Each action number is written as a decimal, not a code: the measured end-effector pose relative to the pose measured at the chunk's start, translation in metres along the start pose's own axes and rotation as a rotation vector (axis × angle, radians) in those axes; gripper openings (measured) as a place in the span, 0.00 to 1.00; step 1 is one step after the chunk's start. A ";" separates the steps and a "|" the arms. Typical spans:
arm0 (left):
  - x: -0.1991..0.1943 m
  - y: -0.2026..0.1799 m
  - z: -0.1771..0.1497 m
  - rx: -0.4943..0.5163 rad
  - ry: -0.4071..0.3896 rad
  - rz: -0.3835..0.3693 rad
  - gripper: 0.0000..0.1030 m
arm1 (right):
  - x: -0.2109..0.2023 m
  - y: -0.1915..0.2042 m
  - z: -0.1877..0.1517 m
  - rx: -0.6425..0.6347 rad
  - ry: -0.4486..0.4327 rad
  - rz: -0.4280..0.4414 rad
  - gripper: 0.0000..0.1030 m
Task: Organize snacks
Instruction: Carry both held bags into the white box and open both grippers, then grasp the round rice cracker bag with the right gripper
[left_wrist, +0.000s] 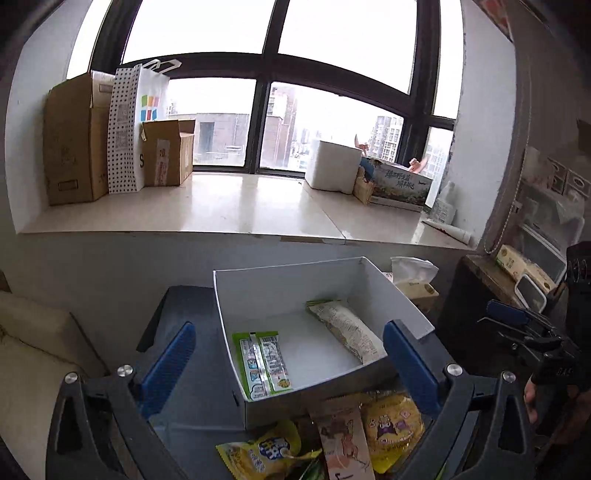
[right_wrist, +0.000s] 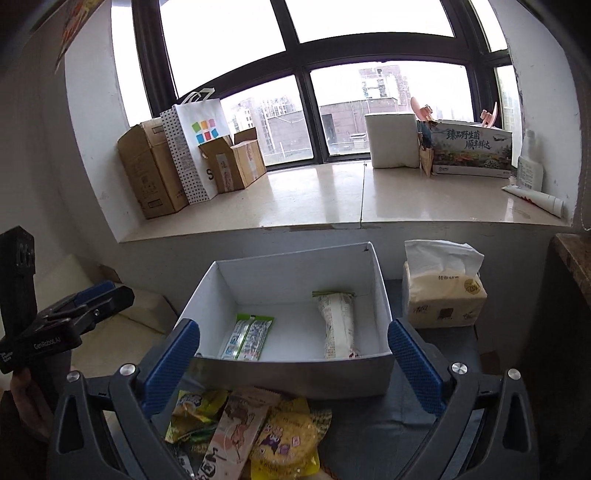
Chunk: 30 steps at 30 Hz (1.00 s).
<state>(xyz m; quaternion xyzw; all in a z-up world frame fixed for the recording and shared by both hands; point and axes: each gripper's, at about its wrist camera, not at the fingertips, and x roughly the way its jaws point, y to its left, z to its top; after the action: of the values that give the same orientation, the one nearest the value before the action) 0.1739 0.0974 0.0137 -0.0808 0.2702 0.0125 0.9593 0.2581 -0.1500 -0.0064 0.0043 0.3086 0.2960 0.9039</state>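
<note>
Daylight from a wide dark-framed window (right_wrist: 306, 70) falls on a pale stone sill (right_wrist: 314, 195), and below it a white box (right_wrist: 295, 373) sits on a dark grey table (right_wrist: 399, 417); that box serves as the landmark for everything else. Left of the box, the left gripper (left_wrist: 290, 365) hangs with its blue fingers spread wide, nothing between them. Inside the box, toward its left wall, lies a green-edged snack packet (right_wrist: 248, 336); toward its right wall lies a long pale wrapped snack (right_wrist: 337, 325). Just in front of the box's near wall sits a loose heap: a yellow-green pouch (right_wrist: 195, 410), a pink cartoon packet (right_wrist: 231, 435) and a yellow cookie bag (right_wrist: 286, 439) (overlapping one another). The right gripper (right_wrist: 293, 365) is likewise gaping and empty. Right of the box, just beside it, stands a tissue pack (right_wrist: 443, 295).
</note>
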 end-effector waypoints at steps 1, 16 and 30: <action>-0.010 -0.006 -0.008 0.019 0.000 0.007 1.00 | -0.009 0.005 -0.012 -0.017 -0.001 -0.021 1.00; -0.090 -0.031 -0.128 0.011 0.129 -0.021 1.00 | -0.050 0.038 -0.134 -0.122 0.130 -0.239 1.00; -0.095 -0.047 -0.153 0.066 0.173 -0.061 1.00 | 0.053 0.042 -0.126 -0.223 0.251 -0.209 1.00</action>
<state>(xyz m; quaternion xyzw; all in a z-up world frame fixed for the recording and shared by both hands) 0.0172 0.0282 -0.0589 -0.0579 0.3499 -0.0326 0.9344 0.1984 -0.1090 -0.1294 -0.1649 0.3832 0.2311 0.8789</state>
